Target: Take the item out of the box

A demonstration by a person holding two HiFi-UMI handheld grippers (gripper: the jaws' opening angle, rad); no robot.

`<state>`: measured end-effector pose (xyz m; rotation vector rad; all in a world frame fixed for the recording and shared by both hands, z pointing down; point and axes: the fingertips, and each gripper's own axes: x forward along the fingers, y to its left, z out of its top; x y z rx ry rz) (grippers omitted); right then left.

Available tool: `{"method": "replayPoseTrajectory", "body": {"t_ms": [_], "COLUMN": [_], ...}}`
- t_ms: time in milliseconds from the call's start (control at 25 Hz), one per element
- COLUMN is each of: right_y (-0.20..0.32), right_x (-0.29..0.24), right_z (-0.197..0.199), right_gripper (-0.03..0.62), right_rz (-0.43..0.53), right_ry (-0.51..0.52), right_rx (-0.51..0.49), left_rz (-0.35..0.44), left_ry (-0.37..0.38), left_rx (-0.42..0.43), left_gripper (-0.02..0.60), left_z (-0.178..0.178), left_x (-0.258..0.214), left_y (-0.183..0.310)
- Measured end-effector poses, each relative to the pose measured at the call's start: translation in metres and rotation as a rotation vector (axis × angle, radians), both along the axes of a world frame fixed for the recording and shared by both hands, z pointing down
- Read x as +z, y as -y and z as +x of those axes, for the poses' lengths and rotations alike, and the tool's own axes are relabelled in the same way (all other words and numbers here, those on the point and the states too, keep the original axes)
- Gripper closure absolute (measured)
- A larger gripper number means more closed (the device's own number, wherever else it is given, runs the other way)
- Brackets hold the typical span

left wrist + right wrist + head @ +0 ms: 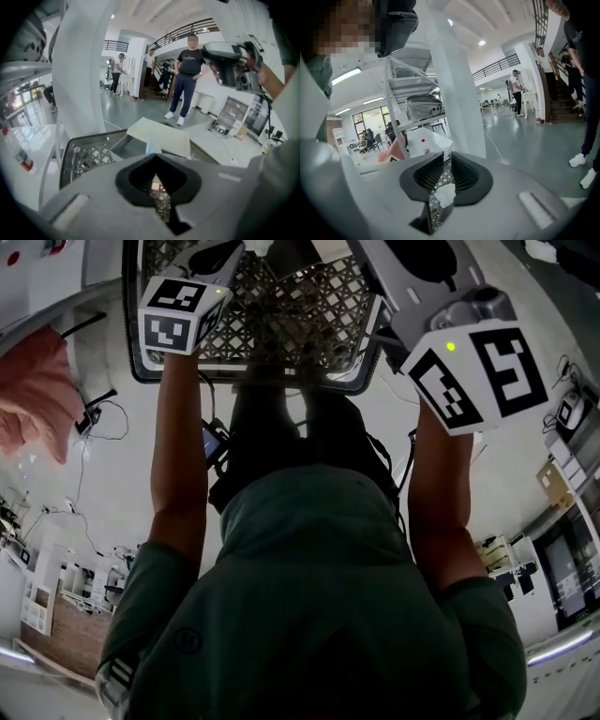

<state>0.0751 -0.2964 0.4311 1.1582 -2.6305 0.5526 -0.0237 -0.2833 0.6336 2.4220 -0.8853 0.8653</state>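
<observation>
Wearer: seen from above in a smooth dark-green shirt (319, 596), bare forearms reaching forward.
Pillar: broad, smooth and white (79, 65), standing behind the basket.
Basket: rectangular, with rounded corners, a pale rim and dark diamond-lattice walls (89, 157); in the head view it lies under both grippers.
Box: pale cardboard (161, 136), flaps open, standing inside the basket.
Marker cubes: white with black squares, one on each gripper (178, 310) (483, 371).
Left gripper (154, 153): grey shell and curved black pads. The tips meet, leaving a diamond-shaped hollow behind them through which lattice shows.
Right gripper (447, 153): ribbed black pads (426, 173) drawn almost together, leaving a narrow slot.
Item: a thin pale-blue piece (152, 146) stands upright in the box, right at the left gripper's tips. I cannot tell whether it is pinched.
White wad (444, 194): soft and crumpled, sitting in the right gripper's slot and touching both pads.
</observation>
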Motion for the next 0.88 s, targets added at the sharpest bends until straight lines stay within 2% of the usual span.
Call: {"method": "replayPoseTrajectory", "body": {"t_ms": [320, 880], "right_y": [-0.019, -0.065], "right_x": [-0.042, -0.135], "right_z": [-0.003, 0.009], "right_gripper": [0.537, 0.542], "right_rz": [0.060, 0.183], "right_ry": [-0.007, -0.033], "right_rx": [-0.009, -0.014], "left_rz": [0.118, 0.343], "left_ry": [-0.001, -0.037], "left_rx": [0.023, 0.025], "left_gripper": [0.583, 0.583], "left_z": [-0.013, -0.016], "left_x": [-0.074, -0.233], "left_y": [-0.004, -0.030]}}
